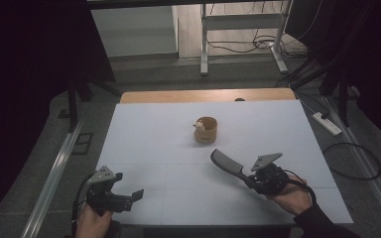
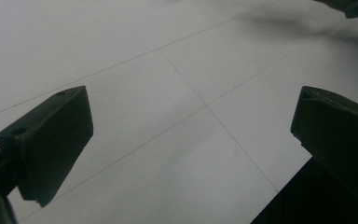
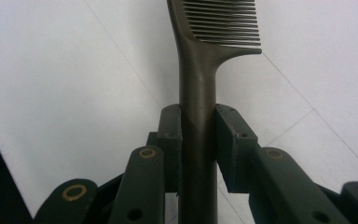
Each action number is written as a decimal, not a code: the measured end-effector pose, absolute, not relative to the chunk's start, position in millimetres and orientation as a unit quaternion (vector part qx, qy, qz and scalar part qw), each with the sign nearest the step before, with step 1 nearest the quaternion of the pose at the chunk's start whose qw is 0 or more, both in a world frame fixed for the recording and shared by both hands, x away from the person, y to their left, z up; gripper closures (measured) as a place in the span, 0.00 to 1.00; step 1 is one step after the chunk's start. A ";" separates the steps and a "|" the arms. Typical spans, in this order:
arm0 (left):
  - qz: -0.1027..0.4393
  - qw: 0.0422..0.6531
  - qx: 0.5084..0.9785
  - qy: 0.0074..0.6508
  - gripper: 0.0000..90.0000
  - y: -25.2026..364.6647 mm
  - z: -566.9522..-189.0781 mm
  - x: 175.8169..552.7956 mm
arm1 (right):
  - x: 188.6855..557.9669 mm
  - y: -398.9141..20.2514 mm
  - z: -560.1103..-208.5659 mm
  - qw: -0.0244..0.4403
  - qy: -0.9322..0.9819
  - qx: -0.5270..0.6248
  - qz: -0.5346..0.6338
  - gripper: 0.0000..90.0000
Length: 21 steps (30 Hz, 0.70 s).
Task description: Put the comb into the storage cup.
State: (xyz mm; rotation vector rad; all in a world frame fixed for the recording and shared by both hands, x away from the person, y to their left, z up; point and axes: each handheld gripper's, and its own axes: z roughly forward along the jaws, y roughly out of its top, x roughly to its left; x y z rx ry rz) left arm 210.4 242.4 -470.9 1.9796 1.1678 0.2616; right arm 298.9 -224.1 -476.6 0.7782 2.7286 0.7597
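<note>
Landmark: a small round wooden cup point(image 1: 206, 130) stood a little beyond the middle of the white table top point(image 1: 158, 129), with a small pale thing, too small to make out, resting inside its rim.

Comb: you held a dark comb point(image 1: 226, 162) nearer to you than the cup and slightly to its right, its toothed end slanting up towards the cup but well apart from it.

Comb up close: in the right gripper view the comb point(image 3: 199, 93) ran straight up between the jaws, with its teeth at the top of the picture.

Right gripper: your right gripper point(image 1: 252, 181) sat nearer you than the cup, to its right; its jaws were closed on the comb's handle, one pad pressing each side.

Right hand: your right hand point(image 1: 291, 196) wrapped the gripper body from below, dark sleeve behind it.

Left gripper: your left gripper point(image 1: 129, 198) was well apart from the cup, towards your near left corner of the table; its jaws stood wide apart with nothing between them, bare table top point(image 2: 168, 102) below.

Left hand: your left hand point(image 1: 90, 223) held it at the table's near edge.
</note>
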 end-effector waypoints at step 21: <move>0.056 0.443 0.789 0.422 0.00 210.3 -457.4 242.7 | 289.4 -230.7 -460.5 0.139 0.908 0.241 0.312 0.81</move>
